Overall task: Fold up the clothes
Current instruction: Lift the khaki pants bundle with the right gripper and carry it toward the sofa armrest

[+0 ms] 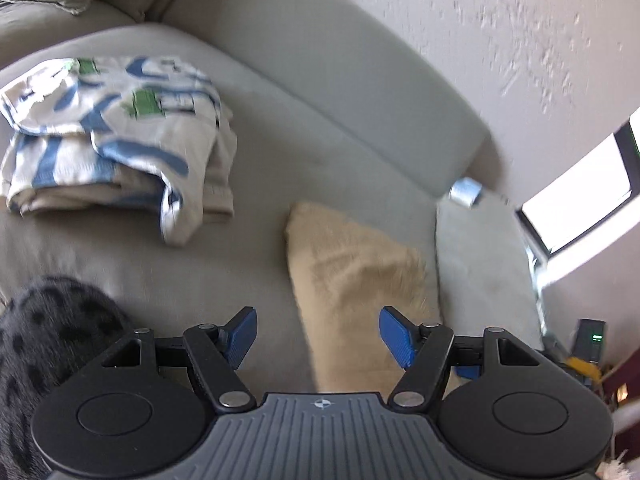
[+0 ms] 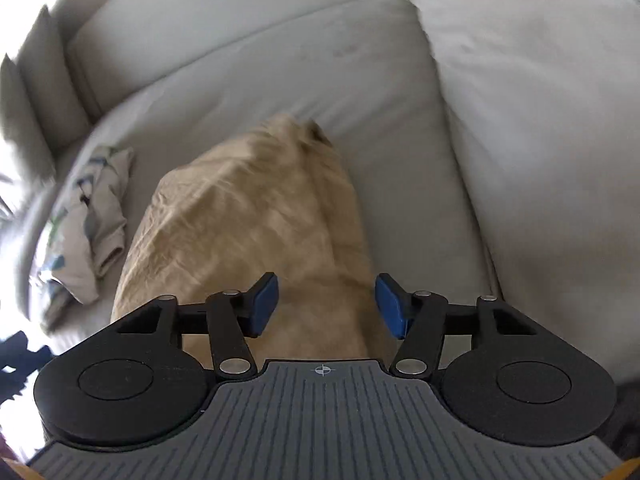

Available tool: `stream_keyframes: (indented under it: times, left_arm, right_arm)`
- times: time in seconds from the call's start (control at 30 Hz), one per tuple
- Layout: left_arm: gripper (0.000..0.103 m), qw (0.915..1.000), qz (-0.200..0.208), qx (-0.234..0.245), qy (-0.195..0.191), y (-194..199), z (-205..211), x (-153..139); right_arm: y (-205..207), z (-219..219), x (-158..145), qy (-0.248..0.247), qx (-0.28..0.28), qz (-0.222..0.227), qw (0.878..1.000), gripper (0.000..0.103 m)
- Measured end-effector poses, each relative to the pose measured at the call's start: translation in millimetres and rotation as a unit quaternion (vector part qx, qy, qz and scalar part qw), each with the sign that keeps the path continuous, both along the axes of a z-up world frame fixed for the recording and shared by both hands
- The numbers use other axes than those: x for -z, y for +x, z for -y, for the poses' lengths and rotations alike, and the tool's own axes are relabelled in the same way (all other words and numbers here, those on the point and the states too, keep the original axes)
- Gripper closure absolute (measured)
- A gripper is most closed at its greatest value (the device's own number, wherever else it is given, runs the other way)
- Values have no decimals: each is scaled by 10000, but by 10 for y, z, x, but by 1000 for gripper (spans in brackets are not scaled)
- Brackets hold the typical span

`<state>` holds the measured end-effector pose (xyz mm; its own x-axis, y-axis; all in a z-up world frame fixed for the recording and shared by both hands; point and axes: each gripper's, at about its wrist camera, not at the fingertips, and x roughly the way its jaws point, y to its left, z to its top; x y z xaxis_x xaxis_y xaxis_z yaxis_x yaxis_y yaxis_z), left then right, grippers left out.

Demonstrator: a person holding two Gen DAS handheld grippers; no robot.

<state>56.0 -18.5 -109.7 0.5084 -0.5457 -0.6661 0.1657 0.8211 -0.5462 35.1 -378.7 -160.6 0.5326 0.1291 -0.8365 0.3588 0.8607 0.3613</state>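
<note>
A tan garment (image 1: 356, 280) lies folded lengthwise on the grey sofa seat (image 1: 256, 152); it also shows in the right wrist view (image 2: 256, 220). A folded white garment with blue and green print (image 1: 112, 132) lies to its left, also seen at the left of the right wrist view (image 2: 92, 216). My left gripper (image 1: 318, 334) is open and empty above the tan garment's near end. My right gripper (image 2: 326, 304) is open and empty over the tan garment. A dark spotted garment (image 1: 44, 344) is at the lower left.
The sofa backrest (image 1: 328, 72) and a grey cushion (image 1: 484, 264) border the seat. Large back cushions (image 2: 540, 120) stand to the right in the right wrist view. A window (image 1: 588, 188) and a textured wall are beyond the sofa's end.
</note>
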Motion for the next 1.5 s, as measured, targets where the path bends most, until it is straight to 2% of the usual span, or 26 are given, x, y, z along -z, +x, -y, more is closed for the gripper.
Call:
stream_keyframes:
  times: [0.13,0.2,0.33,0.43,0.63,0.7,0.77,0.8,0.83,0.87,0.9,0.97,1.03,1.13,1.23,1.33,1.43,1.5]
  left_arm:
    - [38,9995,-275,166,50,77,162,219]
    - [35,9989,-418,183,141,110,247,318]
    - [30,9973,-638,265,232,139,423,481]
    - [27,9959,-779,344,305,166,534,601]
    - [20,9958,-619,508,451,184,669,617]
    - [20,9954,-534,598,528,182,725,601]
    - [21,9948,-448,687,605,180,781,585]
    - [32,9944,-406,732,643,179,809,577]
    - [33,9940,-363,777,681,178,837,569]
    - [40,9935,-321,821,719,177,865,561]
    - [47,9930,-278,866,757,176,893,553]
    - [58,9902,6,1007,966,130,970,430]
    - [62,9846,406,1174,1233,61,1062,236]
    - [63,9771,925,1385,1326,5,1252,-98]
    - [63,9692,1356,1684,1180,-31,1547,-465]
    - [63,9579,1650,2140,971,-97,1991,-734]
    - [63,9471,1787,2537,816,-191,2469,-820]
    - [63,9418,1806,2746,702,-255,2816,-799]
  right_arm:
    - [-304,164,3,189,203,384,9989,39]
    - [-503,288,-21,550,261,604,9963,36]
    - [-517,364,182,1337,377,558,9887,36]
    - [-448,351,359,1523,439,380,9866,36]
    - [-371,382,579,2096,340,509,9759,34]
    - [-303,380,686,2416,287,569,9683,40]
    - [-220,322,762,2528,241,555,9656,48]
    - [-191,283,772,2489,203,573,9666,51]
    - [-158,227,763,2329,144,562,9708,69]
    - [-132,163,734,2136,66,543,9754,80]
    - [-124,100,698,1969,-2,589,9787,83]
    - [-133,-80,516,1248,-345,754,9887,87]
    - [-167,-253,281,623,-671,942,9913,88]
    - [-249,-351,-108,38,-704,1246,9897,89]
    - [-433,-160,-492,-128,-219,1643,9861,88]
    - [-722,176,-798,-247,384,1994,9789,88]
    - [-1010,528,-976,-586,870,2145,9711,88]
    - [-1146,758,-1026,-942,1153,2074,9669,88]
